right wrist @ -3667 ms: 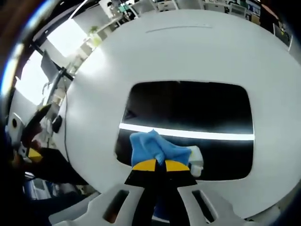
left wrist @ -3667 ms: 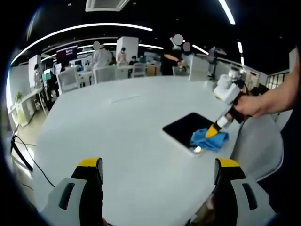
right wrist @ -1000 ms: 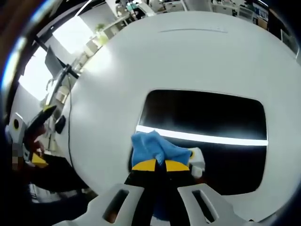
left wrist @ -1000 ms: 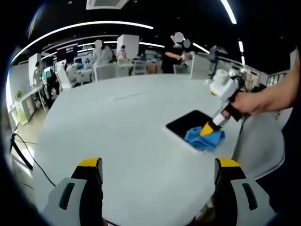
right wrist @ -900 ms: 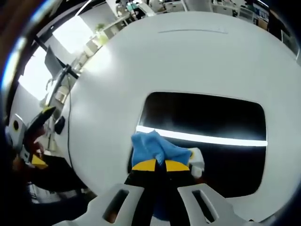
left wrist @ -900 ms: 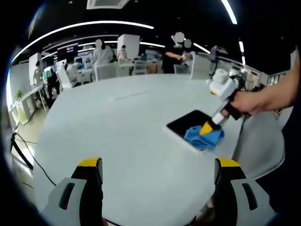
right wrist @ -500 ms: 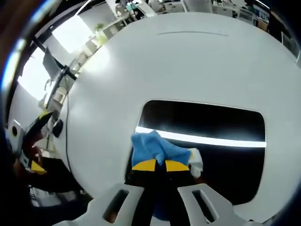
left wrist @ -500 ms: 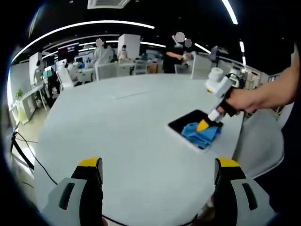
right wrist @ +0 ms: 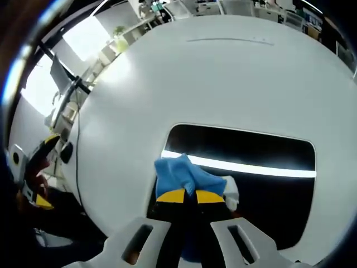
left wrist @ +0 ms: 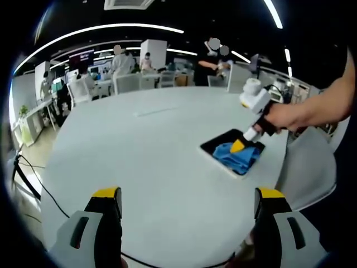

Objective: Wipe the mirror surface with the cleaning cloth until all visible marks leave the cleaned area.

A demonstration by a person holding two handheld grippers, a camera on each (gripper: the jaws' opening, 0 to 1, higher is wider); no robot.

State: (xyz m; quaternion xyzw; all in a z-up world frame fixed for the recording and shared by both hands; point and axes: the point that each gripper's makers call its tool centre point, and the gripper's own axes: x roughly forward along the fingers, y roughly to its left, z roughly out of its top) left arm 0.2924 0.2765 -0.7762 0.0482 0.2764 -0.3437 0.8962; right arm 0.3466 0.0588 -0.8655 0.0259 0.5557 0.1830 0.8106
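Note:
A dark rectangular mirror point(right wrist: 251, 184) lies flat on the round white table point(right wrist: 184, 84), reflecting a bright ceiling light strip. My right gripper point(right wrist: 184, 196) is shut on a blue cleaning cloth point(right wrist: 181, 174), pressing it onto the mirror's near left part. In the left gripper view the mirror point(left wrist: 223, 144) sits at the table's right side with the cloth point(left wrist: 237, 157) on it, the right gripper point(left wrist: 239, 146) held there by a person's hand point(left wrist: 284, 117). My left gripper point(left wrist: 187, 204) stands open above the table's near edge, holding nothing.
The white table point(left wrist: 139, 162) spreads wide around the mirror. A white chair point(left wrist: 307, 167) stands beside the table at the right. Behind are desks, chairs and several people point(left wrist: 120, 64). A dark cable point(left wrist: 30, 190) hangs at the table's left edge.
The right gripper has slid the cloth farther across the mirror, away from the near corner. The left gripper has stayed put and open.

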